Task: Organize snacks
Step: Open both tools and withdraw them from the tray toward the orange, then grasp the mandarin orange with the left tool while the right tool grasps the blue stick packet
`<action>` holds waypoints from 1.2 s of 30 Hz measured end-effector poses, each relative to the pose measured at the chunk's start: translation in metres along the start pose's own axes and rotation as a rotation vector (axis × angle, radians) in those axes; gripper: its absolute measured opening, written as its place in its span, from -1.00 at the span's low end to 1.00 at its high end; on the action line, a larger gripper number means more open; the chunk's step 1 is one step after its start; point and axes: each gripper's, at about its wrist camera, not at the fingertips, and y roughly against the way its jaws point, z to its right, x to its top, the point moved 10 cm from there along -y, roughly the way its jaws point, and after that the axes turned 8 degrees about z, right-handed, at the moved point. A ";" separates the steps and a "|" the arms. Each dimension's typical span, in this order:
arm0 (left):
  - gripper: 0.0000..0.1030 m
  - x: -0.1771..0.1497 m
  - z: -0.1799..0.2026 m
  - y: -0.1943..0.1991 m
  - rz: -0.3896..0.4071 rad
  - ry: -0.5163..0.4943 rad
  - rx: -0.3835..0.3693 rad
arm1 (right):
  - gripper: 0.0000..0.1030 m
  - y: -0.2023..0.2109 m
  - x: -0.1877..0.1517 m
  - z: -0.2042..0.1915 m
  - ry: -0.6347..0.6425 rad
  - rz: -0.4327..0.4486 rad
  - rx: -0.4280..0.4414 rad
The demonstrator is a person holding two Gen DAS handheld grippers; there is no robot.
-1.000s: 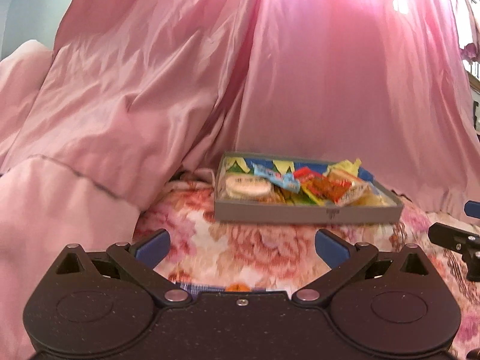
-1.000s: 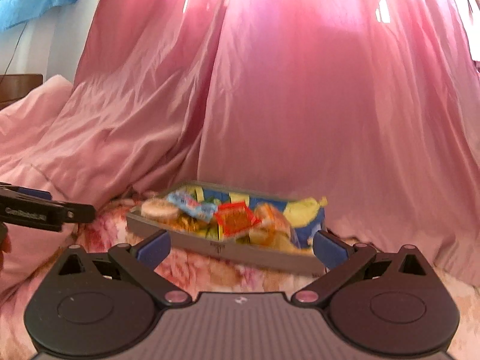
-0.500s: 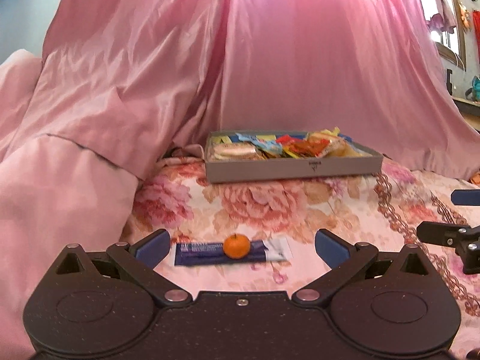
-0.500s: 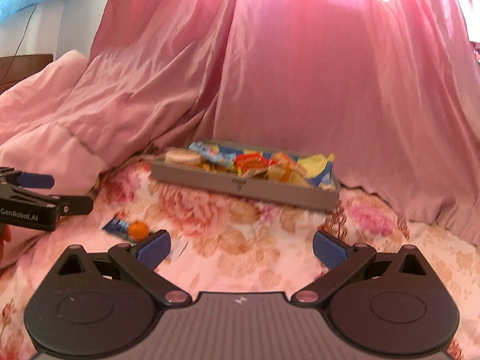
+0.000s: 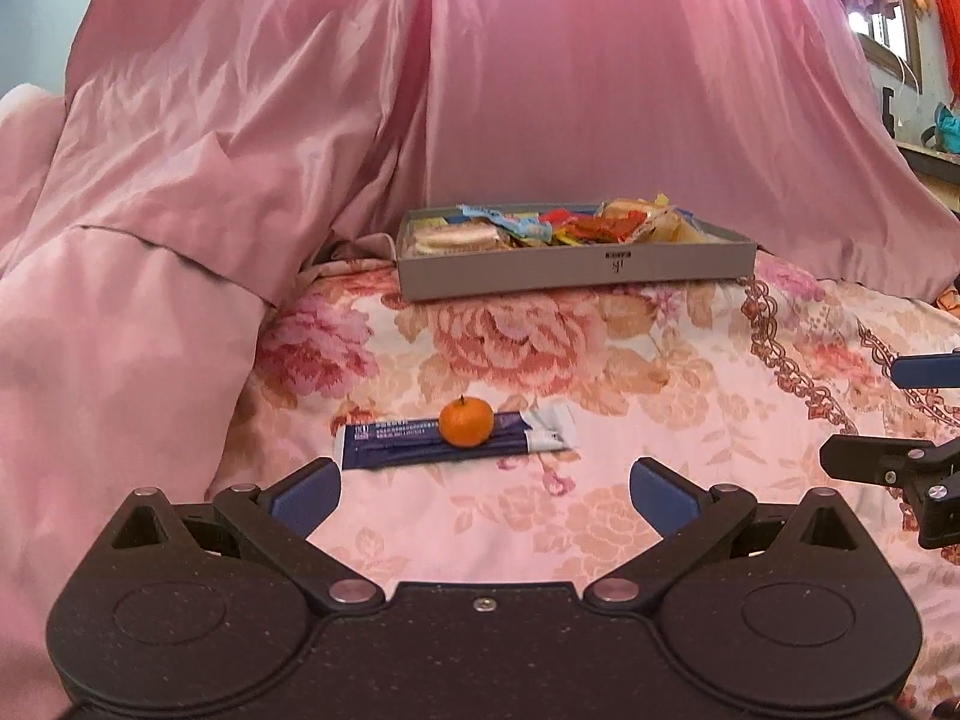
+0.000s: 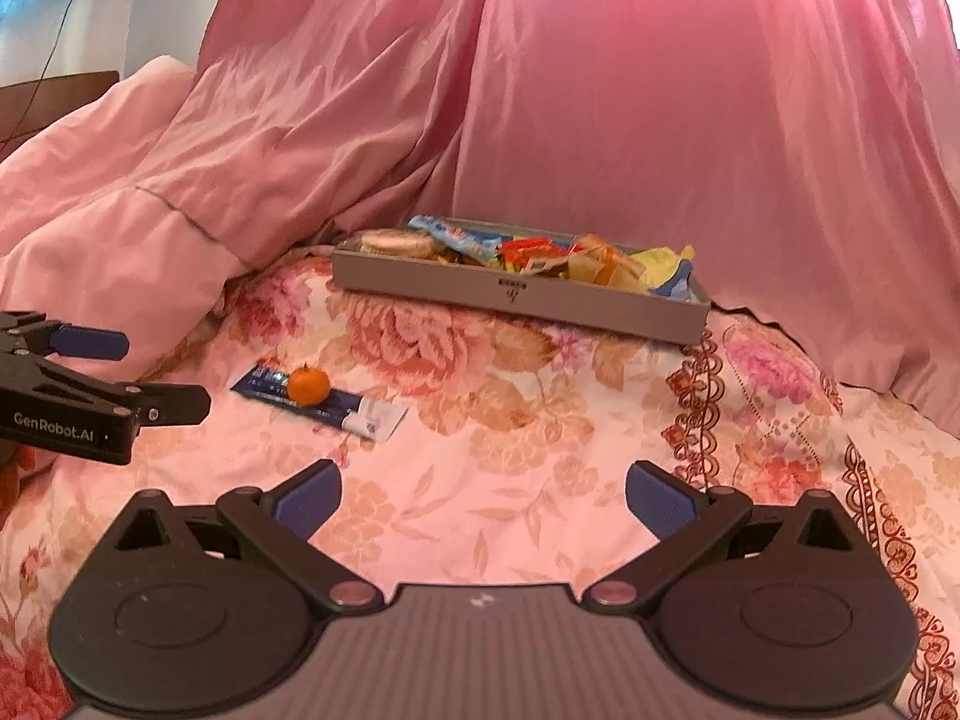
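Observation:
A grey tray (image 5: 576, 273) (image 6: 522, 300) full of wrapped snacks sits at the far end of a floral bed sheet. Nearer, a small orange tangerine (image 5: 466, 420) (image 6: 308, 385) rests on a dark blue snack packet (image 5: 450, 438) (image 6: 324, 402). My left gripper (image 5: 483, 492) is open, empty, just short of the tangerine and packet. It also shows at the left edge of the right wrist view as the left gripper (image 6: 120, 372). My right gripper (image 6: 483, 495) is open and empty, to the right of the packet; in the left wrist view the right gripper (image 5: 900, 414) is at the right edge.
A pink duvet (image 5: 150, 300) is heaped along the left and pink drapery (image 6: 660, 90) hangs behind the tray. The floral sheet (image 6: 600, 420) lies between the grippers and the tray. A window and shelf (image 5: 912, 60) show at far right.
Both grippers pulled back from the tray and tilted down. The tangerine and blue packet came into view in front of them. Both stayed open.

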 end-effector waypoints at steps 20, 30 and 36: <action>0.99 -0.012 -0.015 -0.026 -0.063 -0.016 0.014 | 1.00 -0.024 -0.019 -0.010 0.001 -0.064 0.046; 0.98 -0.009 -0.026 -0.054 -0.082 -0.037 0.027 | 1.00 -0.049 -0.021 -0.017 0.013 -0.075 0.075; 0.99 0.002 -0.038 -0.078 -0.072 -0.064 0.041 | 1.00 -0.067 -0.021 -0.023 0.044 -0.080 0.102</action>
